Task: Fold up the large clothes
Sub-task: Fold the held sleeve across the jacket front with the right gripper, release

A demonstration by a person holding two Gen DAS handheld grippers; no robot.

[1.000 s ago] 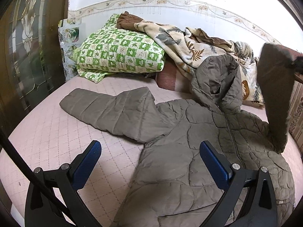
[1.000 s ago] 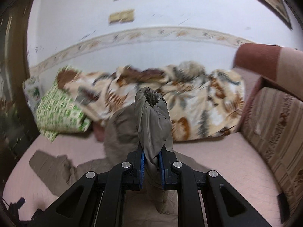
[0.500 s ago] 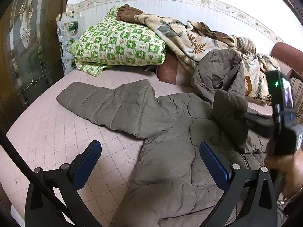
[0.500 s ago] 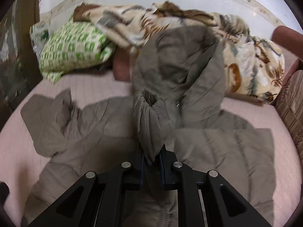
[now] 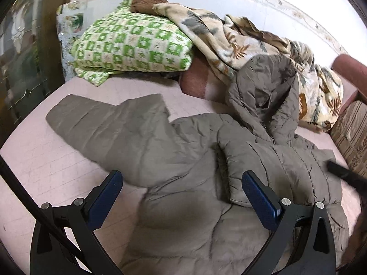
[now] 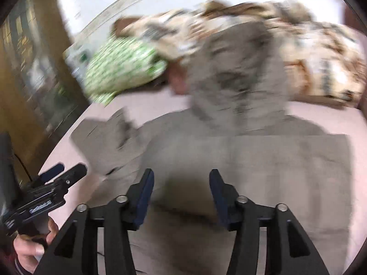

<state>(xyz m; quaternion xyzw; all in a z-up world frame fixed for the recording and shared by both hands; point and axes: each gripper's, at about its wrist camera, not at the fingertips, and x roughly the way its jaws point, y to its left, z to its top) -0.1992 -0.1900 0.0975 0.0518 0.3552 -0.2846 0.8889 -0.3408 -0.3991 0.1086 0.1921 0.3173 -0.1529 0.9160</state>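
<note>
Hooded quilted jacket [image 5: 190,183], olive-grey: spread on the pink quilted bed [image 5: 41,165], hood [image 5: 263,96] propped against the leaf-print blanket [image 5: 234,39]; one sleeve [image 5: 110,126] stretched flat toward the left of the left wrist view, the other sleeve [image 5: 243,160] folded across the chest, cuff near the middle of the body. Left gripper [image 5: 182,192]: angled down over the jacket's lower body, jaws wide apart and empty, held clear of the cloth; in the right wrist view it shows at lower left, gripped by a hand [image 6: 29,247] on its handle. Right gripper [image 6: 181,190]: tilted down above the jacket's middle, jaws just opened, nothing between them, the cloth lying beneath; this view is blurred. Green-checked pillow [image 5: 130,43]: at the head of the bed, beside the blanket. Striped cushion [image 5: 351,133]: at the bed's right edge.
</note>
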